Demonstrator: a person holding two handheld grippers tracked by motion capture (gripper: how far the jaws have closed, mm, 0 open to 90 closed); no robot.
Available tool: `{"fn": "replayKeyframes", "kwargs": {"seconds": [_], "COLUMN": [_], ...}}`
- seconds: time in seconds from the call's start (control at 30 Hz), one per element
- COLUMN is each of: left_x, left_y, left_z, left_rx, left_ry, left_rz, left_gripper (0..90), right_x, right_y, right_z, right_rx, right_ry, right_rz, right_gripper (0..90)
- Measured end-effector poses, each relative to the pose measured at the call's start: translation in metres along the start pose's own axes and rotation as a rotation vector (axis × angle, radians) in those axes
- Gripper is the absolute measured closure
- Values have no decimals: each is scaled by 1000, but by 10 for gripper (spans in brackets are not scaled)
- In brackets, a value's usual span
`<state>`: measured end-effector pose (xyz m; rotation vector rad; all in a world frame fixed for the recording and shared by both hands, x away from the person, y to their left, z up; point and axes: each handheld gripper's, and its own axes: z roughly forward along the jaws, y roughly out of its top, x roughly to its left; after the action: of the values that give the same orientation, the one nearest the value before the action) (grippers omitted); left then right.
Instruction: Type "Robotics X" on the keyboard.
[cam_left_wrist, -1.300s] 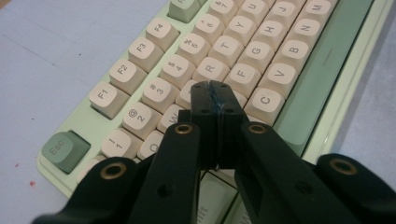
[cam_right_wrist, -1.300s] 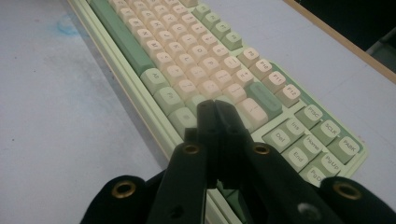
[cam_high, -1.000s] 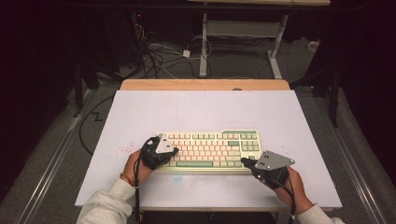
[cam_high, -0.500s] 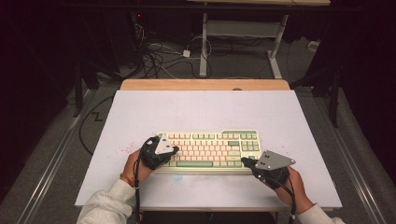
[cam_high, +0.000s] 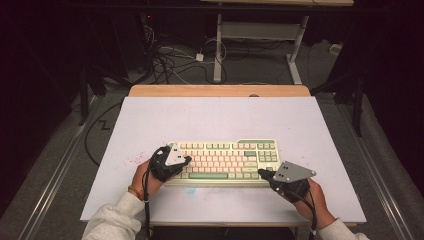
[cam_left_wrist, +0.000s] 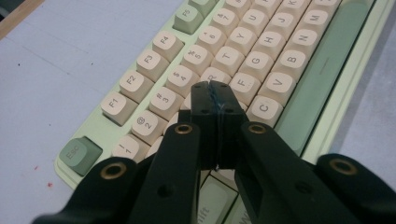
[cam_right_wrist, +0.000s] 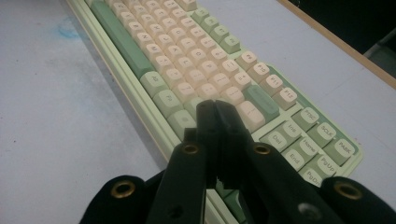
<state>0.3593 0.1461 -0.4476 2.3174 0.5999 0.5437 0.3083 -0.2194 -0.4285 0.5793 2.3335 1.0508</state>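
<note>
The keyboard (cam_high: 224, 161) has a pale green case, cream letter and number keycaps, and darker sage-green keycaps for the space bar, Esc and navigation keys. The table (cam_high: 220, 117) surface is pale lavender-white with a light wood strip along its far edge and faint red and blue specks. Both grippers (cam_high: 186, 160) (cam_high: 261, 173) are black with brass-coloured rivets and grey top plates; the sleeves (cam_high: 112, 222) are light grey.
</note>
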Motion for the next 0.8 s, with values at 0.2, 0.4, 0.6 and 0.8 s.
{"fn": "replayKeyframes", "kwargs": {"seconds": [0.2,0.4,0.6,0.8], "left_x": [-1,-2,-2,-3], "left_y": [1,2,3,3], "left_z": [-4,-7,-10,-13], "left_rx": [-18,-31,-42,-52], "left_ry": [4,6,6,6], "left_rz": [7,10,15,13], "left_gripper": [872,871,871,871], "right_x": [0,0,0,0], "right_y": [0,0,0,0], "right_z": [0,0,0,-1], "right_rx": [0,-1,-1,-3], "right_ry": [-2,-2,-4,-6], "right_rz": [0,0,0,0], "right_gripper": [900,897,897,896]}}
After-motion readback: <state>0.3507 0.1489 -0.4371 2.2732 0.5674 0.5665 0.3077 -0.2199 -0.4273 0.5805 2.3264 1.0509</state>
